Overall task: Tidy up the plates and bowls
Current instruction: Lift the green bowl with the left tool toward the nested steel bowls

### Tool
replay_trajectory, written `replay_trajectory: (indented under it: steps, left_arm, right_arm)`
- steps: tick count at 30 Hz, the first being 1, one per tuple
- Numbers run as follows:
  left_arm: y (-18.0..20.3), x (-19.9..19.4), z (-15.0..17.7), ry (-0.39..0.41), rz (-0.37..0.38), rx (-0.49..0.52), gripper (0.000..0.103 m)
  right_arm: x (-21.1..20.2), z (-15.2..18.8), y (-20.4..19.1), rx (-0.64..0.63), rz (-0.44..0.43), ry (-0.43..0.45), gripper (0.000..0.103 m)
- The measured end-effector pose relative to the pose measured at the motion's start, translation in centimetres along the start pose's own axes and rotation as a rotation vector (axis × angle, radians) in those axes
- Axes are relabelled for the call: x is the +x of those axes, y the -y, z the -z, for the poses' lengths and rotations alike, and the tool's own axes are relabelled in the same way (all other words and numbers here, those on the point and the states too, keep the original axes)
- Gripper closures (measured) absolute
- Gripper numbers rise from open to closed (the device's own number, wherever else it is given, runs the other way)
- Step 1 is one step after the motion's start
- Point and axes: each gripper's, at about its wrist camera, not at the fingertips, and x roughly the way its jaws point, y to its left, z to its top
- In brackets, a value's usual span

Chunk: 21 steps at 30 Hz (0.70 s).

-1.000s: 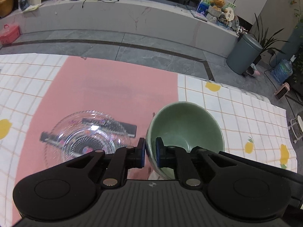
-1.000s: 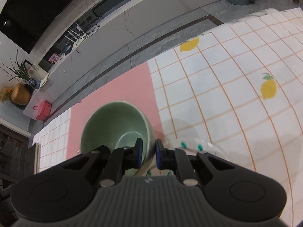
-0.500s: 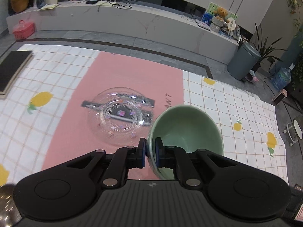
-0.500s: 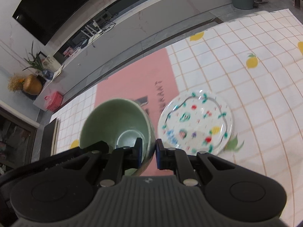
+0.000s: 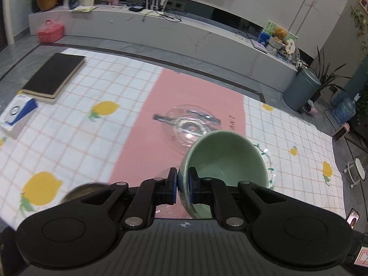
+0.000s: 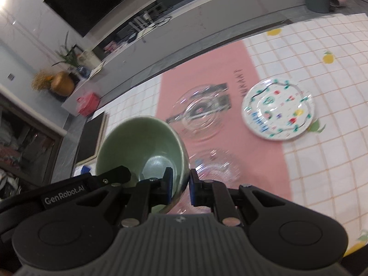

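Both grippers hold one green ceramic bowl (image 5: pixel 226 158) high above the cloth. My left gripper (image 5: pixel 182 187) is shut on its left rim. My right gripper (image 6: pixel 180 187) is shut on the right rim of the bowl (image 6: pixel 140 145). A clear glass plate (image 6: pixel 202 112) lies on the pink strip, also seen in the left wrist view (image 5: pixel 186 126). A white plate with coloured marks (image 6: pixel 278 109) lies to its right. A second clear glass dish (image 6: pixel 215 166) lies nearer me, blurred.
A dark book (image 5: pixel 54 76) and a blue and white box (image 5: pixel 16 112) lie at the far left of the checked lemon-print cloth (image 5: pixel 76 133). A metallic bowl rim (image 5: pixel 80 191) shows near the left gripper. A grey bin (image 5: pixel 300 90) stands beyond the cloth.
Both grippers have risen with the green bowl. The plates and cloth now look smaller and farther below, and more of the cloth shows.
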Motion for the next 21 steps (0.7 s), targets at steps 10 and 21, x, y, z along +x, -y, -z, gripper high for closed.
replay_trajectory:
  steps: [10,21]
  left_arm:
    - [-7.2,-3.5,2.5,-0.008,-0.038,-0.11,0.092]
    - [-12.4,-2.4,4.7,-0.082,-0.06,-0.188,0.092]
  right_arm:
    - [1.3,3.9,-5.2,-0.094,-0.069,-0.091,0.091]
    - [5.3,6.1,-7.2,-0.155,-0.048,-0.21,0.091]
